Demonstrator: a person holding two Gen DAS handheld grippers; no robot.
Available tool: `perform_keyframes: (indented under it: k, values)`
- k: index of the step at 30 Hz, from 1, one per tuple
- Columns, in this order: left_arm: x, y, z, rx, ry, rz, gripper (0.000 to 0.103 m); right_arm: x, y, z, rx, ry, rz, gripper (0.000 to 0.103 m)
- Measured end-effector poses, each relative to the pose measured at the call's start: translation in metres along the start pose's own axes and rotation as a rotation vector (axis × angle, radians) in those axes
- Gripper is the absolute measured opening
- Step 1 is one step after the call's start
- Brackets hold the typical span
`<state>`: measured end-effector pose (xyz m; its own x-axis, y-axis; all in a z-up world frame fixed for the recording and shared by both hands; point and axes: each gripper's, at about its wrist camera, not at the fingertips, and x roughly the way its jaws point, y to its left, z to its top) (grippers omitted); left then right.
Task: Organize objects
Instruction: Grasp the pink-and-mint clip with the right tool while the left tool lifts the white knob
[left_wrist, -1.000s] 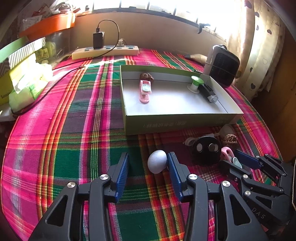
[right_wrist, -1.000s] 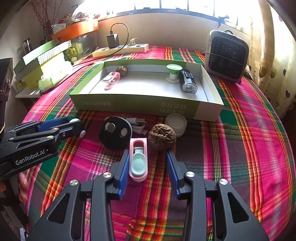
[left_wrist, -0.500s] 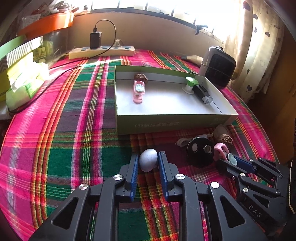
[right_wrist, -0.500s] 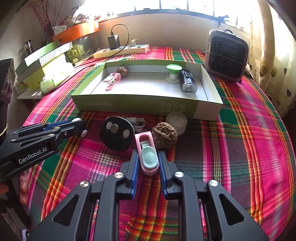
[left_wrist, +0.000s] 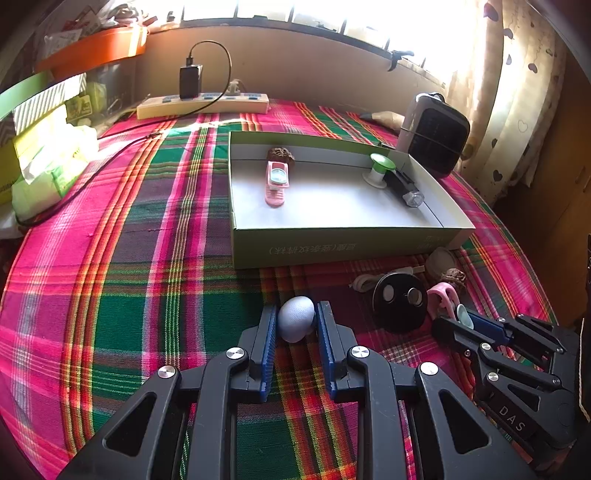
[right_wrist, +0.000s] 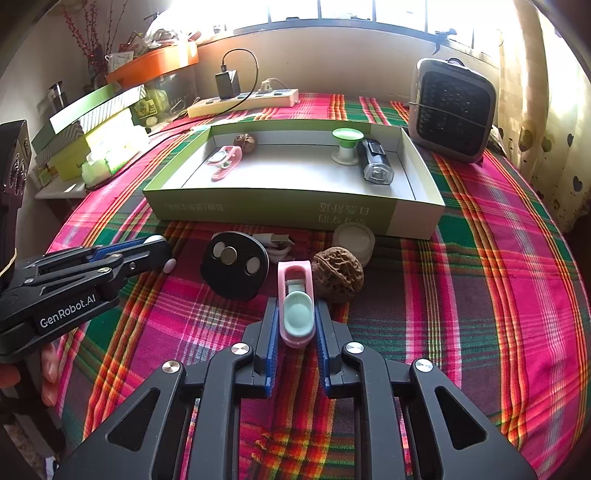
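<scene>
Pale grey-blue and egg-shaped, a small smooth object (left_wrist: 295, 319) is pinched between the blue ribbed pads of the left gripper (left_wrist: 295, 325), whose jaws have just closed on it; it rests on the plaid cloth at the fingertips; a pink plastic clip with a mint oval inset (right_wrist: 296, 306) is likewise clamped by the right gripper (right_wrist: 296, 325), its jaws drawn in against the clip's sides. Ahead of both grippers, beyond the near wall, the shallow green cardboard tray (right_wrist: 280, 208) is waiting, with a matching pink clip (right_wrist: 223, 160) already inside. Both lifts are probably best made straight up, so that the rounded egg is not squeezed out of the pads; the wrinkled brown walnut (right_wrist: 338, 275), touching the clip just right of the right gripper's tip, and the black round disc (right_wrist: 234, 264) to its left should be cleared before the tray wall is crossed.
</scene>
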<state>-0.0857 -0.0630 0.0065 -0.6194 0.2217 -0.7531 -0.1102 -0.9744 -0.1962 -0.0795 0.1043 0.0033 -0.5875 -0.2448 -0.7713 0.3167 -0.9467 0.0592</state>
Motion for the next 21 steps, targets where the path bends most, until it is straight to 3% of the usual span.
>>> perform_keyframes:
  k: [21]
  values:
    - [-0.0013,-0.0011,-0.0001,0.008,0.002,0.006,0.020,-0.0014,-0.0002,-0.0004,-0.001,-0.003,0.008,0.019]
